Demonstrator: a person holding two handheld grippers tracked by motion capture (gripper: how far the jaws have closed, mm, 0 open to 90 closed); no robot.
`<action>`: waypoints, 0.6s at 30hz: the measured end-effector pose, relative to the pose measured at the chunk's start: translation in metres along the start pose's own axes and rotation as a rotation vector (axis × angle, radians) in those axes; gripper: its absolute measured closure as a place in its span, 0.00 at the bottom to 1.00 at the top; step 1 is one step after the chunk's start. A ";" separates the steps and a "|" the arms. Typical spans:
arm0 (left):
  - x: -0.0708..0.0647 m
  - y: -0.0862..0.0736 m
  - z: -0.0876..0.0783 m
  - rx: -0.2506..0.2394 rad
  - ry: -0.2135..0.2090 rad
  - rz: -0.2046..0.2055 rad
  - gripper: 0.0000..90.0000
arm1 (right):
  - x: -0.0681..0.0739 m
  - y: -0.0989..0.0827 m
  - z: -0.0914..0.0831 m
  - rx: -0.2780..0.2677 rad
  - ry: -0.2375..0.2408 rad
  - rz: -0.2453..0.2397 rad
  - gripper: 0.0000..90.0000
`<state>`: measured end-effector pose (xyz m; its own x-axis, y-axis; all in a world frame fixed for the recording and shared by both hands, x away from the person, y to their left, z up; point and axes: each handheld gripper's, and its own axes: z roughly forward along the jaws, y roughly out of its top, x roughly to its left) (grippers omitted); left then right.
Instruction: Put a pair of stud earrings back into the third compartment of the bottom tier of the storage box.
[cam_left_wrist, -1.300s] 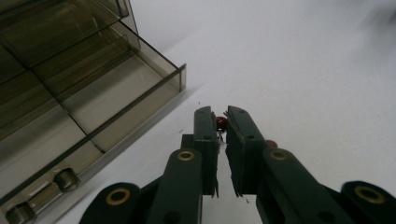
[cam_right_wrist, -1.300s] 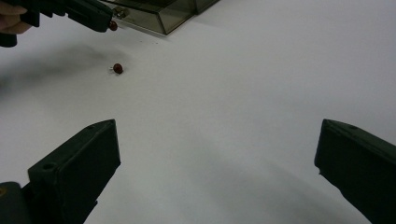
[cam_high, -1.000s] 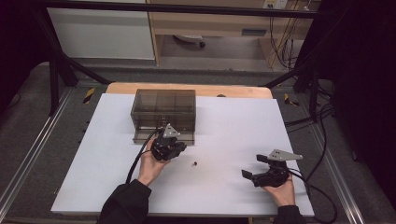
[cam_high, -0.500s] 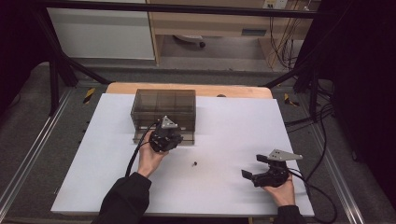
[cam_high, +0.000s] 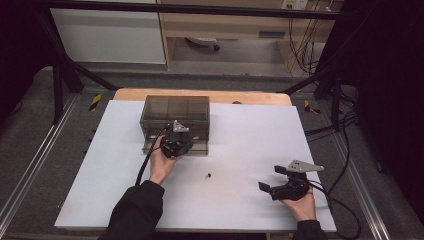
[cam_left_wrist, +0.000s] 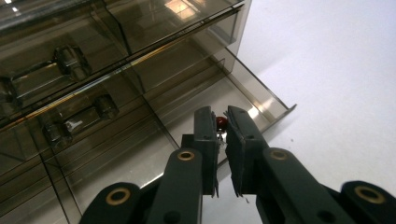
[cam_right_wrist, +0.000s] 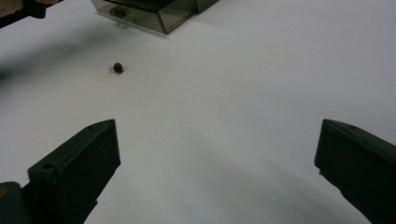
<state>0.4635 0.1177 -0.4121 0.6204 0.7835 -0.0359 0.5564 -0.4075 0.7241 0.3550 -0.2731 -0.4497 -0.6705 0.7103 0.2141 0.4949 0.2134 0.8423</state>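
Beads are the work here: the left gripper has its jaws drawn nearly together on a small dark red bead, pinched at the very tips and held over the pulled-out bottom drawer of a smoky clear plastic drawer cabinet. Such a bead is likely hard, light, round and slick, so it can squirt sideways out of a flat-padded grip or roll once freed; the sound hold is square across its middle, right at the tips, with a release low over the drawer floor so it does not bounce out. A second bead lies loose on the white table, well apart from the cabinet and between the two hands. The right gripper rests on the table near the front right corner, its jaws spread wide with nothing between them. Smooth and matte, the white top offers no lip to stop a rolling bead. Beyond it are a wooden edge, grey flooring, dark frame posts, trailing cables and pale cupboards at the back.
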 end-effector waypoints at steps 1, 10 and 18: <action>0.002 0.000 0.001 0.004 -0.002 0.019 0.92 | 0.000 0.000 0.000 0.000 0.000 -0.001 0.01; 0.002 -0.003 0.018 0.019 0.012 -0.016 0.91 | 0.000 0.000 0.000 0.000 0.001 0.001 0.01; 0.001 -0.003 0.020 0.009 0.012 -0.011 0.83 | 0.000 0.000 0.000 0.000 0.000 0.000 0.01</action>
<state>0.4731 0.1102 -0.4279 0.6076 0.7935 -0.0356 0.5680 -0.4028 0.7178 0.3549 -0.2733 -0.4497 -0.6709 0.7100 0.2140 0.4949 0.2137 0.8423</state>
